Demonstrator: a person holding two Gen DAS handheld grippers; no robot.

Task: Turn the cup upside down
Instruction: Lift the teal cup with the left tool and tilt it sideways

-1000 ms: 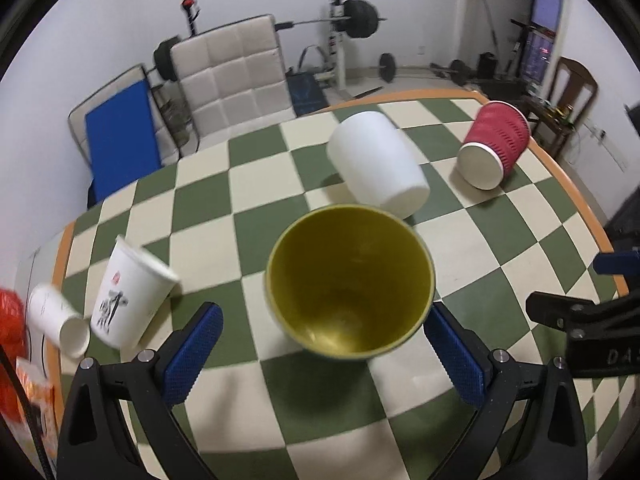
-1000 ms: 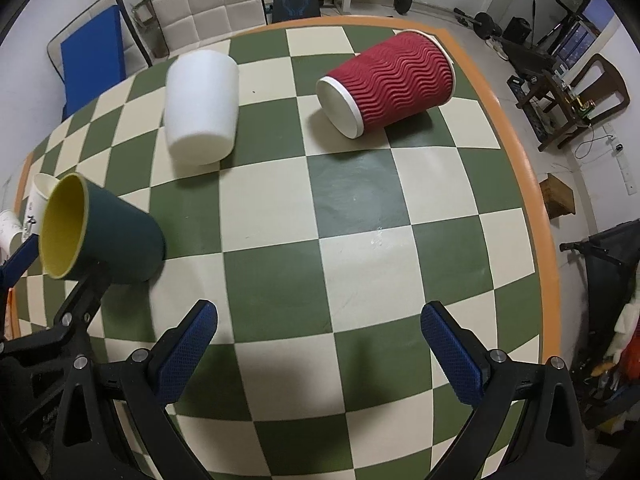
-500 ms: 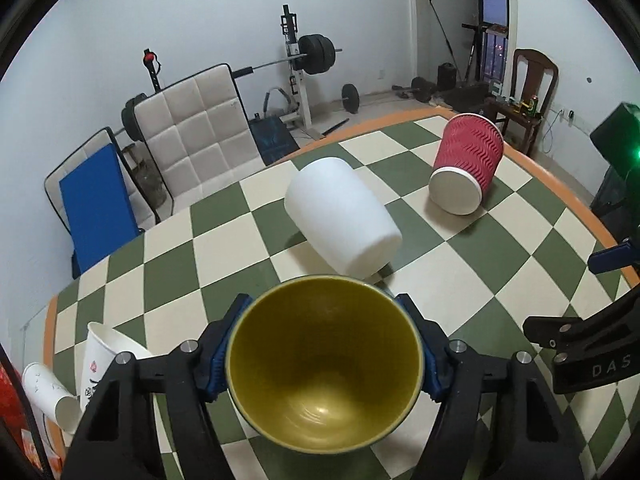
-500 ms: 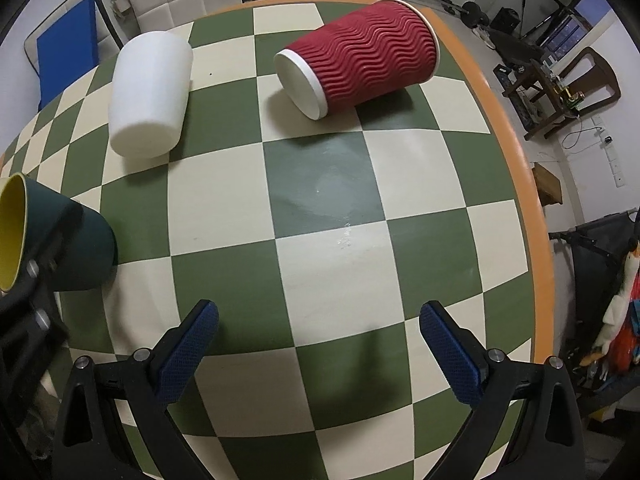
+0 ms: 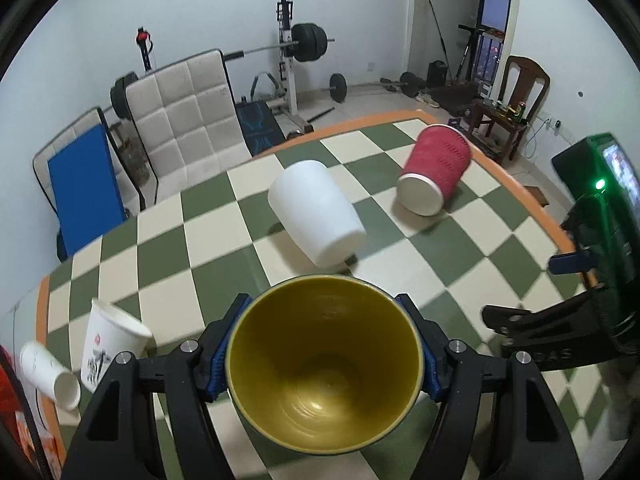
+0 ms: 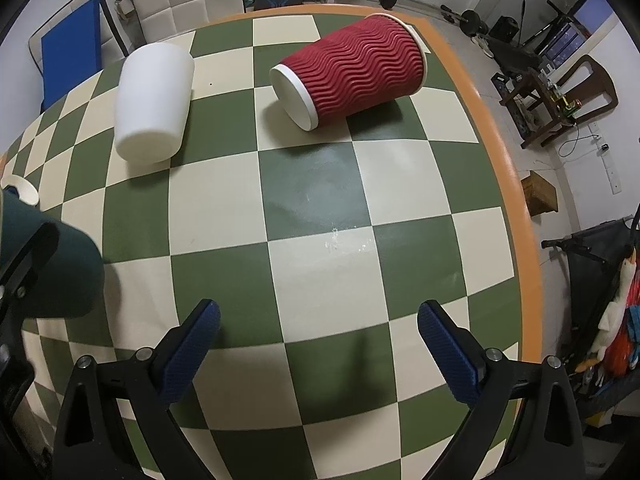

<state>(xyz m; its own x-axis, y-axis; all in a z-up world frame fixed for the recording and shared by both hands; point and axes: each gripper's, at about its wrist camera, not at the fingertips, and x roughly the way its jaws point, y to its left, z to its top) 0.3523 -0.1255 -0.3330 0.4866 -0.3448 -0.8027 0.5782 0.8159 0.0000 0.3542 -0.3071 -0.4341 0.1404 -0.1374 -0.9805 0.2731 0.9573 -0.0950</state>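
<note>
My left gripper (image 5: 322, 364) is shut on a dark green cup with a yellow inside (image 5: 324, 368). The cup's mouth faces the left wrist camera and it is held off the checkered table (image 5: 208, 264). In the right wrist view the same cup (image 6: 60, 276) shows at the left edge with the left gripper on it. My right gripper (image 6: 318, 344) is open and empty above the table's near part (image 6: 320, 264).
A white cup (image 5: 318, 218) (image 6: 154, 102) and a red ribbed cup (image 5: 436, 170) (image 6: 356, 74) lie on their sides farther back. Two white paper cups (image 5: 108, 344) (image 5: 50, 374) lie at the left edge. The orange table rim (image 6: 516, 216) runs along the right.
My left gripper closed on the green-and-yellow cup and lifted it. My right gripper moved slightly forward, staying open.
</note>
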